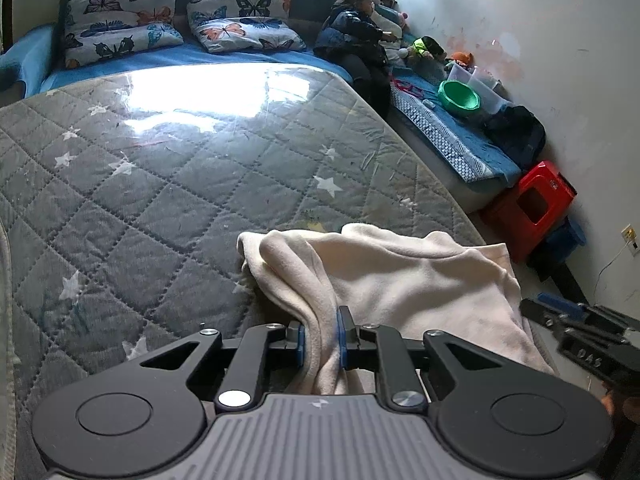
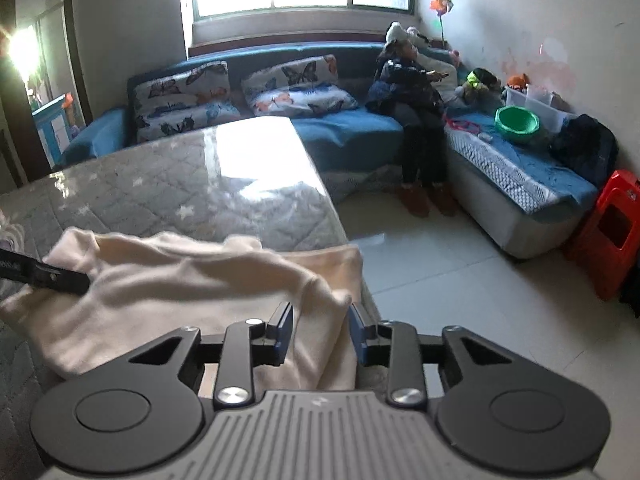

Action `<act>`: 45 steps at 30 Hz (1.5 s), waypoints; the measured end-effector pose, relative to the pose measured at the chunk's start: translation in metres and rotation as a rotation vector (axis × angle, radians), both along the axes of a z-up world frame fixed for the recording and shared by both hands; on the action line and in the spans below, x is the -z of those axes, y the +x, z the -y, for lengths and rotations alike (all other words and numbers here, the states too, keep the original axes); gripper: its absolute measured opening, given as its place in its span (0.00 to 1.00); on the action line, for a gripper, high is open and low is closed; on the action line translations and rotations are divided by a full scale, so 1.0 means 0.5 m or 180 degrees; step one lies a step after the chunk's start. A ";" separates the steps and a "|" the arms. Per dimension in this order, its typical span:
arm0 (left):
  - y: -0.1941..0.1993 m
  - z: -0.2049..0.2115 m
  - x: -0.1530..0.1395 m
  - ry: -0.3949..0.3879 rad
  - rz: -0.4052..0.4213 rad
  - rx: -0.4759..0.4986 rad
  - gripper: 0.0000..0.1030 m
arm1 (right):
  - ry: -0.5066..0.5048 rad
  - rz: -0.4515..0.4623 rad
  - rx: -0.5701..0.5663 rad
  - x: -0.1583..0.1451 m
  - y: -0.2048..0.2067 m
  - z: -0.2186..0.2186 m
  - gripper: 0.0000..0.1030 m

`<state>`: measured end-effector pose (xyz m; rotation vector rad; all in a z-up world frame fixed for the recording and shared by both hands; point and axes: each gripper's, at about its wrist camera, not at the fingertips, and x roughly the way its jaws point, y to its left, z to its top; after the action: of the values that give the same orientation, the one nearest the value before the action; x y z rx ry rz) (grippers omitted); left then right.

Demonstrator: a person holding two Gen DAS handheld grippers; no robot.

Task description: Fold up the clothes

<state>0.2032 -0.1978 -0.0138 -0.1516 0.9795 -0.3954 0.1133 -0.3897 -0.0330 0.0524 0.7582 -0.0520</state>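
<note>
A cream fleece garment (image 1: 400, 280) lies bunched at the near right corner of the grey quilted table cover (image 1: 160, 184). My left gripper (image 1: 322, 340) is shut on a fold of the garment's near left edge. My right gripper (image 2: 322, 332) has cloth of the garment (image 2: 192, 280) between its blue pads, with the jaws a hand's width apart and cloth bunched in the gap. The right gripper also shows in the left wrist view (image 1: 576, 328) at the garment's right edge. The left gripper's finger shows in the right wrist view (image 2: 44, 270) on the garment's left part.
A blue corner sofa (image 2: 344, 136) with butterfly pillows (image 1: 120, 24) stands behind the table. A child (image 2: 416, 112) sits at its corner. A green bowl (image 1: 458, 98), toys and clear boxes lie on the right seat. A red stool (image 1: 528, 208) stands by the wall. Tiled floor (image 2: 440, 264) lies to the right.
</note>
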 end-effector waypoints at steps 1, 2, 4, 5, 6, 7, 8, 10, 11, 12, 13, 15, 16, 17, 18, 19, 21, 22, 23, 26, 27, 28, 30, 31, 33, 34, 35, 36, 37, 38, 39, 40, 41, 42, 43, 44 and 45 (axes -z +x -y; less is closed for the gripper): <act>0.000 0.000 0.001 0.0002 -0.0003 0.0003 0.16 | 0.0019 -0.0033 -0.0018 0.008 0.002 -0.002 0.30; 0.000 -0.001 0.002 0.0006 -0.0005 0.0007 0.16 | 0.0033 -0.0064 -0.0033 0.015 0.004 -0.004 0.30; -0.001 -0.001 0.004 0.0014 -0.0010 0.0015 0.16 | 0.0016 -0.0104 -0.0052 0.024 0.006 -0.008 0.31; -0.001 0.000 0.005 0.0019 -0.0014 0.0019 0.16 | 0.0007 -0.0119 -0.0063 0.028 0.006 -0.010 0.31; -0.002 0.000 0.007 0.0023 -0.0018 0.0023 0.16 | 0.0007 -0.0130 -0.0072 0.030 0.006 -0.010 0.31; -0.002 0.001 0.008 0.0028 -0.0022 0.0027 0.16 | 0.0007 -0.0136 -0.0074 0.030 0.006 -0.009 0.31; -0.003 0.001 0.009 0.0032 -0.0026 0.0031 0.16 | 0.0008 -0.0141 -0.0077 0.031 0.005 -0.008 0.31; -0.004 0.002 0.012 0.0040 -0.0035 0.0039 0.16 | 0.0011 -0.0153 -0.0088 0.032 0.004 -0.005 0.31; -0.004 0.002 0.013 0.0036 -0.0045 0.0047 0.16 | 0.0005 -0.0160 -0.0095 0.032 0.003 -0.005 0.31; -0.005 0.002 0.014 0.0032 -0.0056 0.0055 0.16 | -0.0002 -0.0168 -0.0104 0.033 0.002 -0.004 0.31; -0.006 0.002 0.015 0.0029 -0.0066 0.0064 0.16 | -0.0006 -0.0177 -0.0112 0.034 0.001 -0.004 0.32; -0.011 0.001 0.016 0.0027 -0.0078 0.0087 0.16 | -0.0004 -0.0193 -0.0124 0.036 0.000 -0.004 0.32; -0.014 0.001 0.016 0.0027 -0.0084 0.0098 0.16 | -0.0013 -0.0199 -0.0130 0.035 -0.001 -0.004 0.32; -0.016 0.000 0.017 0.0026 -0.0091 0.0109 0.16 | -0.0021 -0.0204 -0.0137 0.035 -0.002 -0.004 0.32; -0.019 0.000 0.017 0.0025 -0.0097 0.0121 0.16 | -0.0031 -0.0211 -0.0145 0.035 -0.004 -0.004 0.32; -0.022 -0.001 0.018 0.0024 -0.0103 0.0132 0.17 | -0.0043 -0.0222 -0.0155 0.035 -0.008 -0.005 0.32; -0.027 -0.002 0.019 0.0022 -0.0115 0.0156 0.17 | -0.0058 -0.0236 -0.0167 0.035 -0.014 -0.005 0.32; -0.032 -0.003 0.020 0.0013 -0.0128 0.0175 0.17 | -0.0062 -0.0245 -0.0171 0.035 -0.019 -0.006 0.32; -0.038 -0.005 0.021 0.0006 -0.0141 0.0200 0.17 | -0.0066 -0.0253 -0.0176 0.034 -0.025 -0.007 0.32; -0.057 -0.012 0.024 -0.0017 -0.0183 0.0262 0.18 | -0.0070 -0.0279 -0.0200 0.033 -0.046 -0.008 0.32; -0.063 -0.014 0.024 -0.0014 -0.0195 0.0283 0.18 | -0.0066 -0.0292 -0.0212 0.032 -0.055 -0.008 0.32; -0.070 -0.015 0.023 -0.0011 -0.0206 0.0304 0.19 | -0.0059 -0.0314 -0.0223 0.031 -0.064 -0.010 0.32; -0.088 -0.018 0.021 -0.0002 -0.0221 0.0366 0.19 | -0.0044 -0.0357 -0.0246 0.028 -0.083 -0.012 0.32; -0.098 -0.023 0.020 -0.0004 -0.0221 0.0394 0.19 | -0.0044 -0.0381 -0.0263 0.027 -0.093 -0.014 0.32; -0.117 -0.031 0.020 -0.0014 -0.0228 0.0434 0.21 | -0.0070 -0.0440 -0.0322 0.021 -0.116 -0.019 0.32; -0.125 -0.035 0.020 -0.0023 -0.0235 0.0447 0.22 | -0.0080 -0.0463 -0.0349 0.016 -0.129 -0.022 0.32; -0.134 -0.039 0.020 -0.0030 -0.0241 0.0459 0.24 | -0.0085 -0.0467 -0.0360 0.011 -0.138 -0.024 0.33; -0.138 -0.044 0.016 -0.0025 -0.0229 0.0458 0.25 | -0.0092 -0.0450 -0.0367 0.003 -0.148 -0.026 0.33; -0.143 -0.049 0.013 -0.0020 -0.0217 0.0458 0.30 | -0.0091 -0.0395 -0.0360 -0.008 -0.156 -0.027 0.33; -0.147 -0.054 0.009 -0.0015 -0.0205 0.0457 0.38 | -0.0068 -0.0337 -0.0348 -0.019 -0.159 -0.027 0.33; -0.151 -0.059 0.005 -0.0011 -0.0190 0.0457 0.40 | -0.0046 -0.0279 -0.0336 -0.030 -0.163 -0.028 0.33; -0.155 -0.065 -0.002 -0.0007 -0.0141 0.0456 0.41 | -0.0013 -0.0213 -0.0336 -0.043 -0.163 -0.030 0.33; -0.158 -0.071 -0.011 0.0007 -0.0083 0.0451 0.42 | 0.0027 -0.0152 -0.0364 -0.055 -0.159 -0.034 0.33; -0.162 -0.076 -0.021 0.0027 -0.0015 0.0440 0.42 | 0.0048 -0.0122 -0.0402 -0.059 -0.156 -0.040 0.33; -0.165 -0.080 -0.031 0.0047 0.0063 0.0425 0.42 | 0.0061 -0.0099 -0.0448 -0.061 -0.150 -0.047 0.33; -0.169 -0.083 -0.043 0.0055 0.0141 0.0419 0.42 | 0.0059 -0.0089 -0.0508 -0.061 -0.141 -0.059 0.33; -0.176 -0.084 -0.054 0.0041 0.0212 0.0442 0.41 | 0.0055 -0.0077 -0.0567 -0.059 -0.131 -0.072 0.33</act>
<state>0.1152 -0.1559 0.0131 -0.0584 0.9295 -0.5183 0.0481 -0.3537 -0.0034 0.0005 0.7850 0.1235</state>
